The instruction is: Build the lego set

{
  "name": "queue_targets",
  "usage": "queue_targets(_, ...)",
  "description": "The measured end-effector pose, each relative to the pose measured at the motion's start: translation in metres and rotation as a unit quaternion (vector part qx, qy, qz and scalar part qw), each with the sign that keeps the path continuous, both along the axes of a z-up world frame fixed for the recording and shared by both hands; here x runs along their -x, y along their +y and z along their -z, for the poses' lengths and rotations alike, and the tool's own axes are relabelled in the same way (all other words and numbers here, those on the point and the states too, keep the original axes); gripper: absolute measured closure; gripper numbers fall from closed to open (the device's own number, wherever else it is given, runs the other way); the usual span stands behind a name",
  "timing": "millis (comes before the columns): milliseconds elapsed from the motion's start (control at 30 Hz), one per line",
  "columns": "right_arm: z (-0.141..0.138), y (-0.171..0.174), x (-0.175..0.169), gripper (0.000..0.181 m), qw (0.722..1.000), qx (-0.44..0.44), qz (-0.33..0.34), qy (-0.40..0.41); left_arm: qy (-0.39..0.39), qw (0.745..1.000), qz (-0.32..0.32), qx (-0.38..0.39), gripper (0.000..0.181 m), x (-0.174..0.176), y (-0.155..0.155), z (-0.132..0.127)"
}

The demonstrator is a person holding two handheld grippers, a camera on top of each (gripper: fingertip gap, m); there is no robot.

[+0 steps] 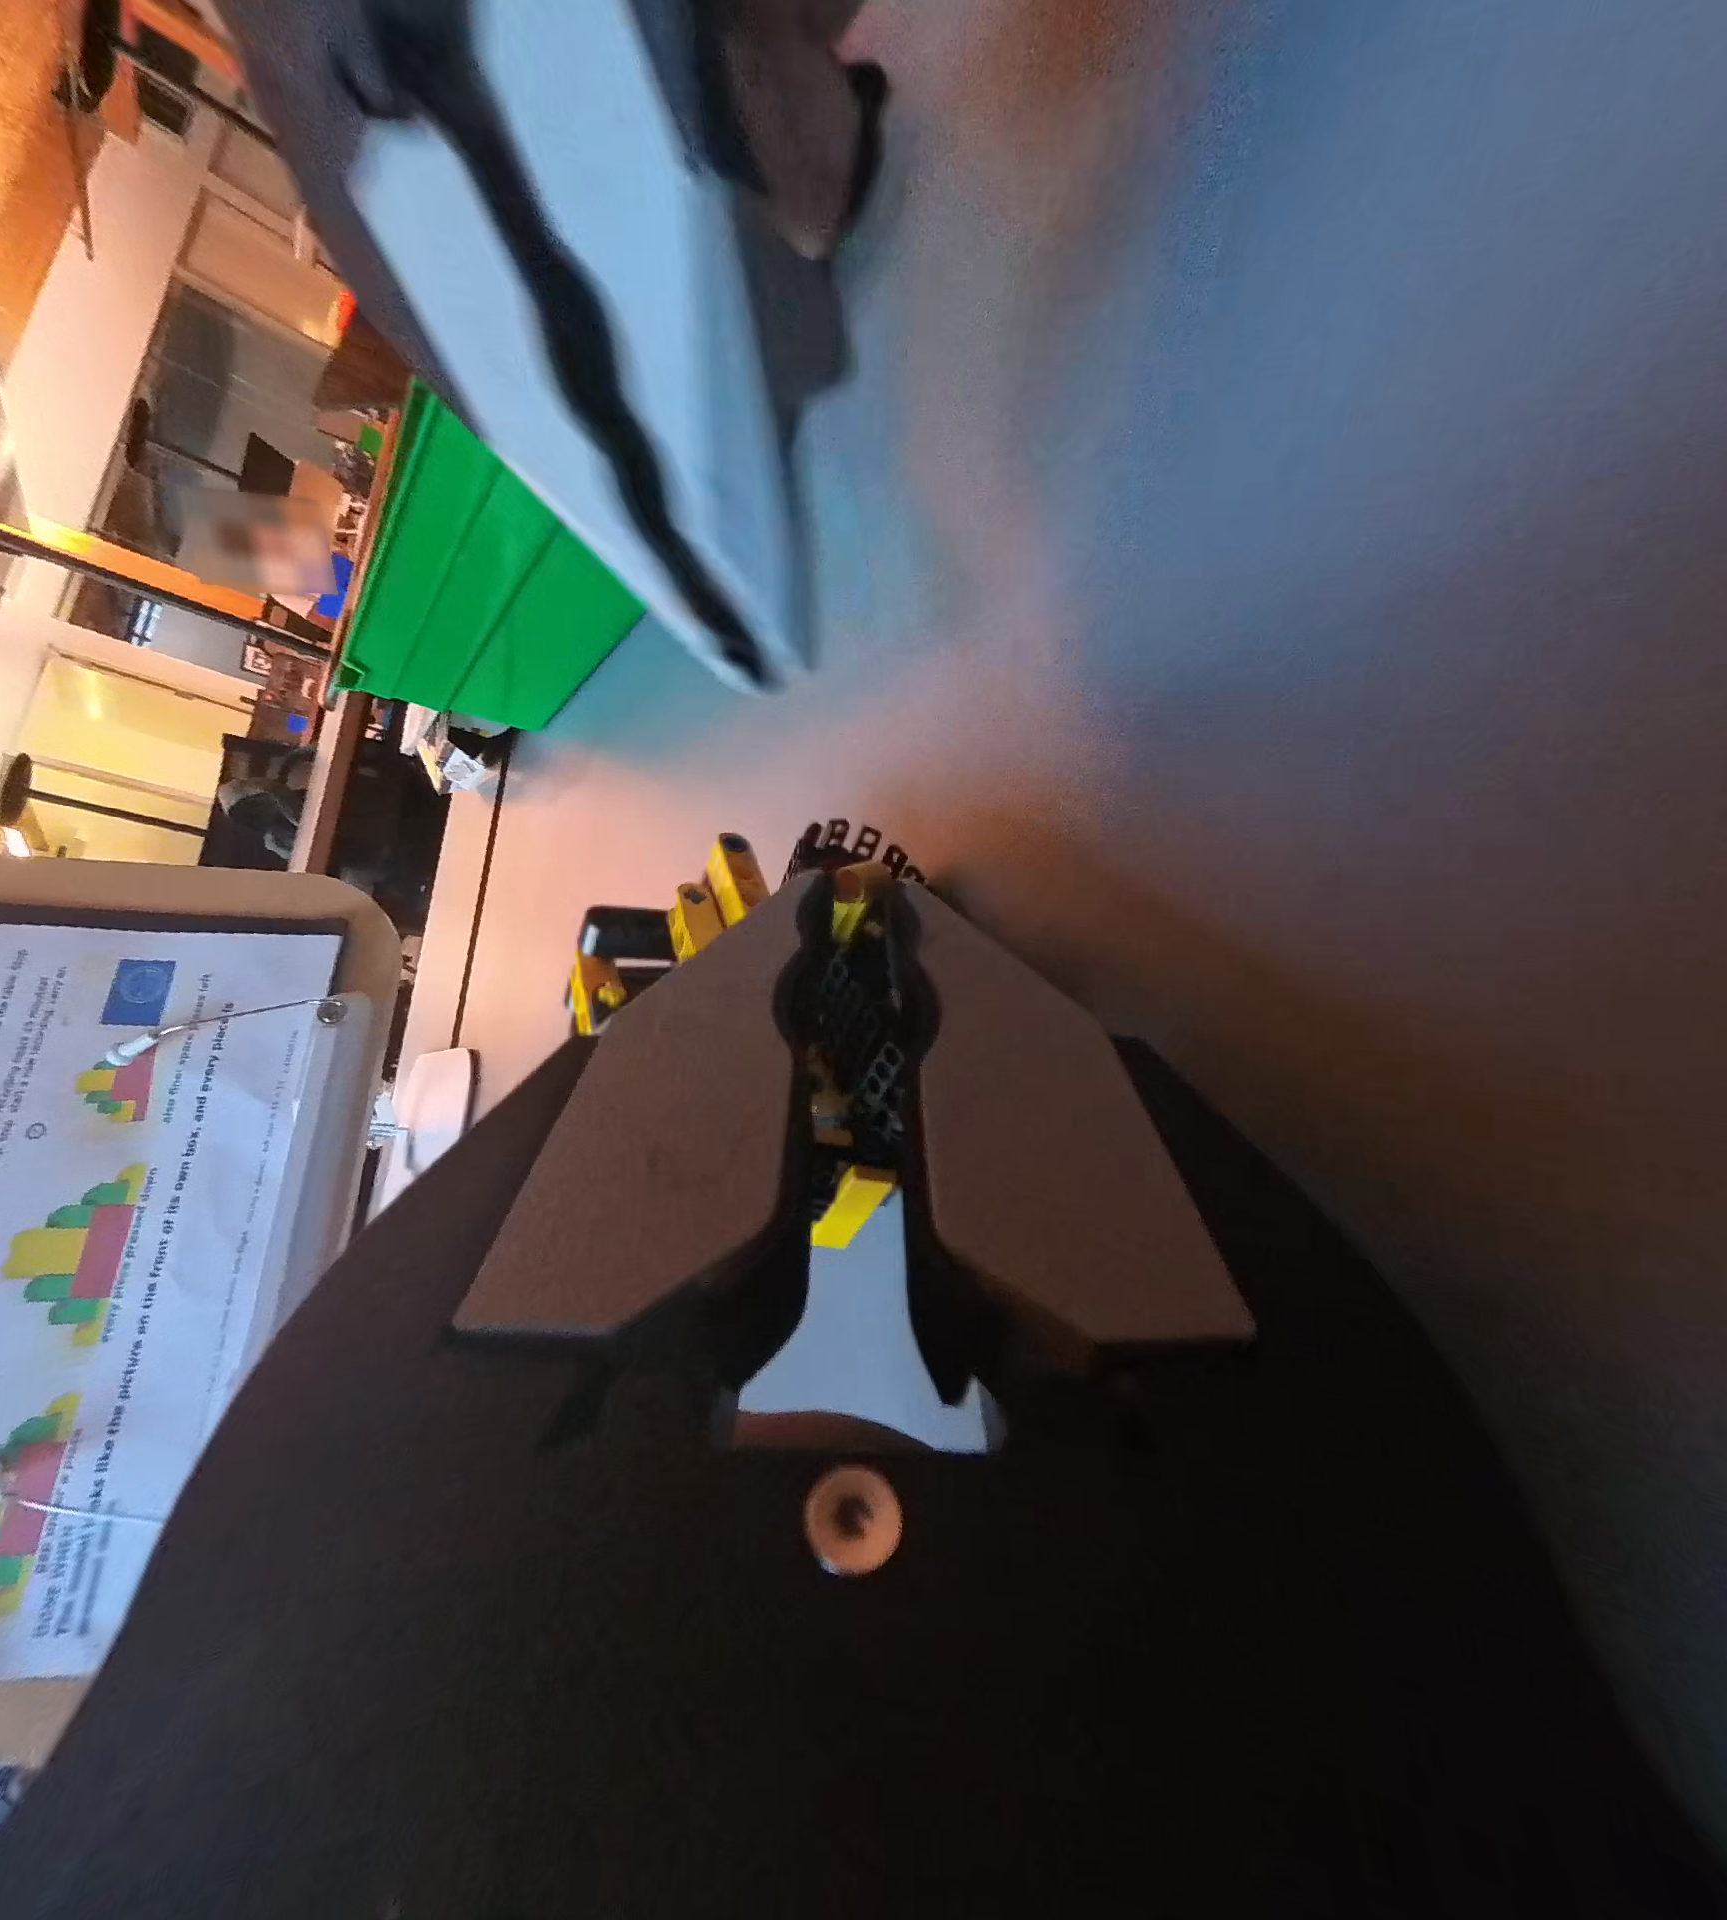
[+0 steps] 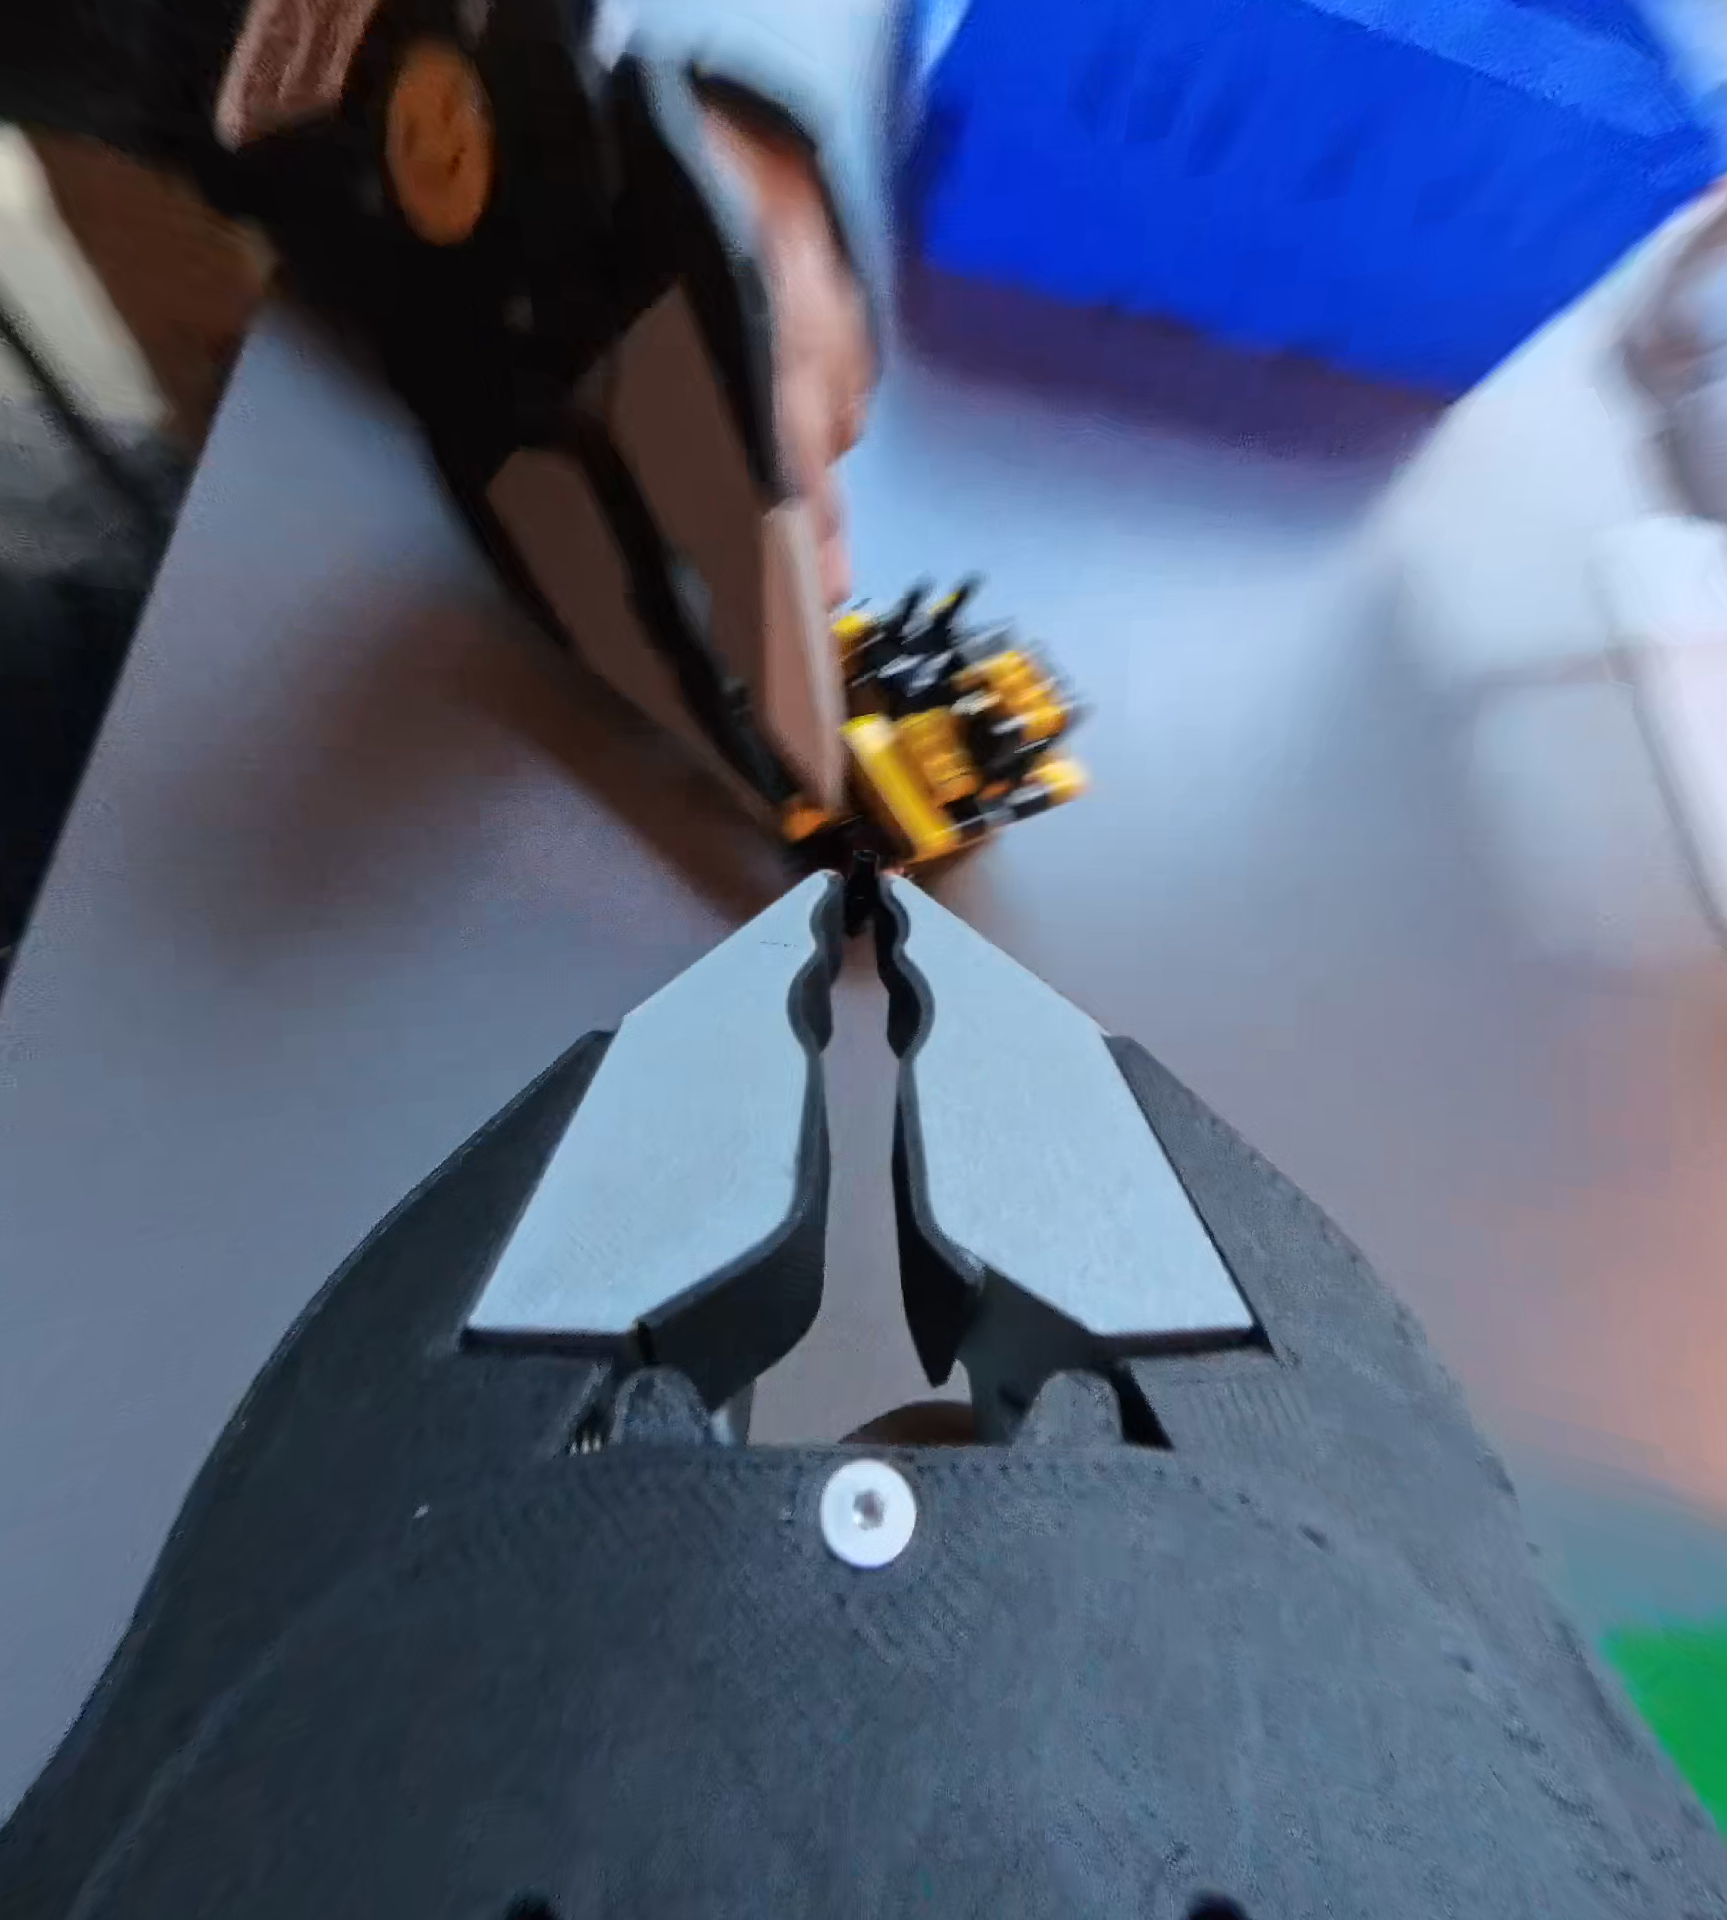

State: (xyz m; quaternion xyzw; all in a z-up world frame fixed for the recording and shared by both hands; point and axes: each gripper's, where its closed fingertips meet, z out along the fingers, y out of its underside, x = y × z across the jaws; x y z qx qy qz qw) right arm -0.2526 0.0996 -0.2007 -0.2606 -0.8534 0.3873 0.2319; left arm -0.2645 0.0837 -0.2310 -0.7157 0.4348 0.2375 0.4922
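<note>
Clamping the yellow-and-black lego model (image 1: pixel 854 1049) between its closed fingers, the left gripper (image 1: pixel 857 896) holds it just above the table (image 1: pixel 1358 520), while the right gripper (image 2: pixel 857 894) pinches a small black pin (image 2: pixel 861 883) at its fingertips, right at the model's edge. Both views are blurred, so the pin could miss its hole, twisting the model loose or popping the pin away.

The right gripper (image 2: pixel 859 883) has bare table (image 2: pixel 319 935) open on its left, and more on its right up to a pale blurred object (image 2: pixel 1711 727). Straight ahead the left gripper (image 2: pixel 817 769) and its yellow-black lego model (image 2: pixel 952 738) bar passage, with a blue bin (image 2: pixel 1306 187) behind.
</note>
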Motion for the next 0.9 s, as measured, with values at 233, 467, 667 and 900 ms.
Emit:
queue_targets(233,-0.118,0.193,-0.011,0.179,0.891,0.047,0.384,0.236,-0.026,1.0,0.008,-0.01,0.167,-0.007,-0.001,-0.008)
queue_targets(467,-0.022,0.303,-0.046,0.141,0.813,-0.002,0.582,0.018,-0.026,0.999,0.005,-0.019,0.167,-0.007,0.0,-0.011)
queue_targets(667,-0.016,0.301,-0.043,0.138,0.812,0.044,0.582,0.0,-0.032,0.999,-0.011,-0.02,0.168,-0.001,0.002,-0.012)
queue_targets(900,-0.007,0.263,-0.031,0.136,0.864,0.051,0.499,-0.04,-0.029,0.999,-0.012,-0.022,0.169,0.0,0.001,-0.013)
